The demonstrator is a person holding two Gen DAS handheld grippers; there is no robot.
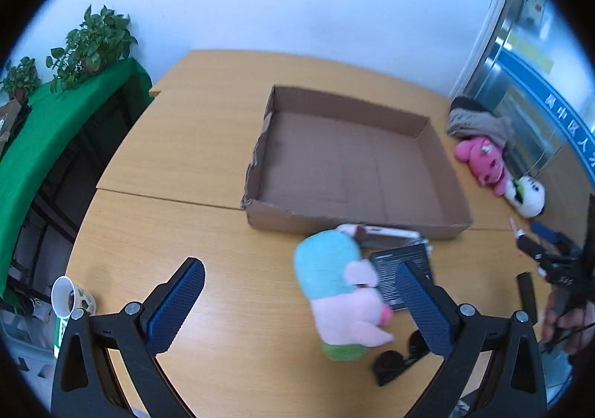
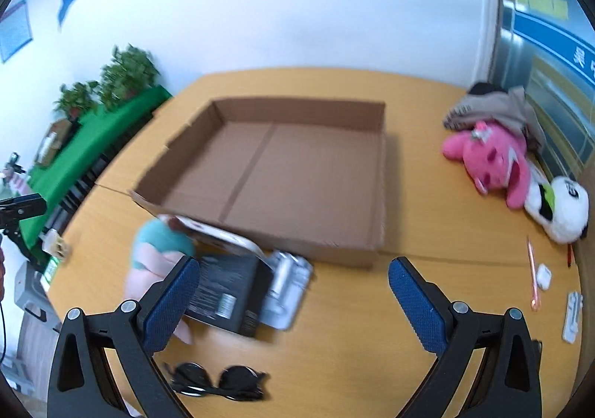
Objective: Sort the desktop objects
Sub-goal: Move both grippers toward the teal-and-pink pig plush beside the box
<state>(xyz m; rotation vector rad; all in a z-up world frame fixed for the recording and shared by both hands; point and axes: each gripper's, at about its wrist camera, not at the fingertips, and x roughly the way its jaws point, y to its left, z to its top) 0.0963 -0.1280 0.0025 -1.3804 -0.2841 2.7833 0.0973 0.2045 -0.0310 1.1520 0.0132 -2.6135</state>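
Little writing can be read: the black box (image 2: 227, 297) carries lines of fine white print and a small barcode label, too blurred to make out, and the blue band (image 1: 572, 120) on the glass wall at the right bears white Chinese characters, only partly in view. The left claw (image 1: 301, 306) is spread wide with nothing between its blue pads, hanging above the wooden counter (image 1: 167, 232); the plush pig (image 1: 342, 291), in a teal cap with a pink snout and green base, lies on the counter in the gap, nearer the right pad, with the black box partly behind that pad and the sunglasses (image 1: 399, 356) just below it. The right claw (image 2: 293, 302) is also spread wide and holds nothing; the black box, resting on a silvery packet (image 2: 288, 291), lies just inside its left pad, the pig shows behind that pad, and the sunglasses lie near the bottom edge. The open cardboard tray (image 2: 381, 172) sits beyond both claws, with nothing seen inside. The left view alone shows a paper cup (image 1: 65, 297) at the counter's left edge and a hand (image 1: 565, 317) holding the other gripper at the right. The right view alone shows a thin pink pen (image 2: 532, 271), a small white case (image 2: 543, 276) and a white strip (image 2: 572, 314) at the right, and wall posters above. Both show the pink plush (image 2: 491, 161) and the panda plush (image 2: 565, 209), touching, beside a heap of cloth (image 2: 494, 107).
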